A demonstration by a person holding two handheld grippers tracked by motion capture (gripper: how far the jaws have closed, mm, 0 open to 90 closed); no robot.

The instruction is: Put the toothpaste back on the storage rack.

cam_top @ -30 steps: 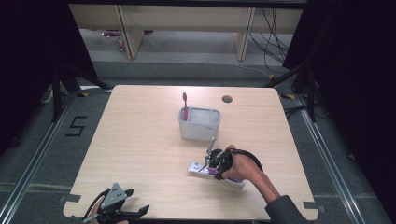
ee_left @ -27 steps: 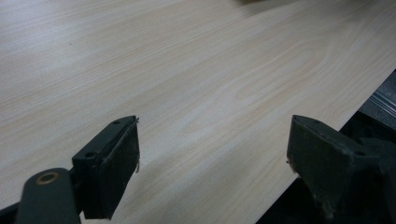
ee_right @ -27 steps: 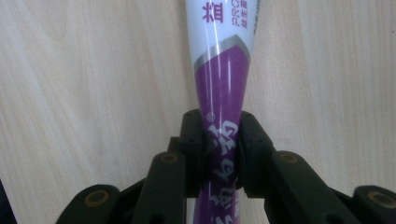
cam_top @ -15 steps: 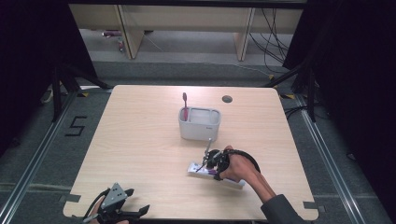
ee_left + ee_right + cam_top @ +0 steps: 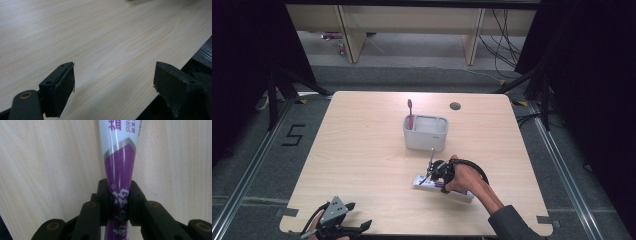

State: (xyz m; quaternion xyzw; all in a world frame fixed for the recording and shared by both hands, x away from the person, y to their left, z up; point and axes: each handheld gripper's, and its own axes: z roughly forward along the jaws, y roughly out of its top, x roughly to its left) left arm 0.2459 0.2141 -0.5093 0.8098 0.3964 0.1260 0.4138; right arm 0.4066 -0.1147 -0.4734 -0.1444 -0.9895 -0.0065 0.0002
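Note:
A white and purple toothpaste tube [image 5: 119,165] lies flat on the wooden table [image 5: 362,165], and my right gripper [image 5: 119,201] is shut on its purple part, one jaw pressed to each side. From above, the tube [image 5: 424,182] shows at the table's front right under my right gripper [image 5: 438,175]. Behind it stands a white holder [image 5: 426,133] with a pink toothbrush [image 5: 410,113] upright in its left side. My left gripper [image 5: 343,220] rests at the front left edge of the table. In its own view the left gripper [image 5: 113,87] is open over bare wood.
A small round hole [image 5: 455,106] sits near the table's far edge. The table's front edge [image 5: 180,60] runs close to my left gripper's right jaw. Shelving legs and cables stand on the floor beyond the table.

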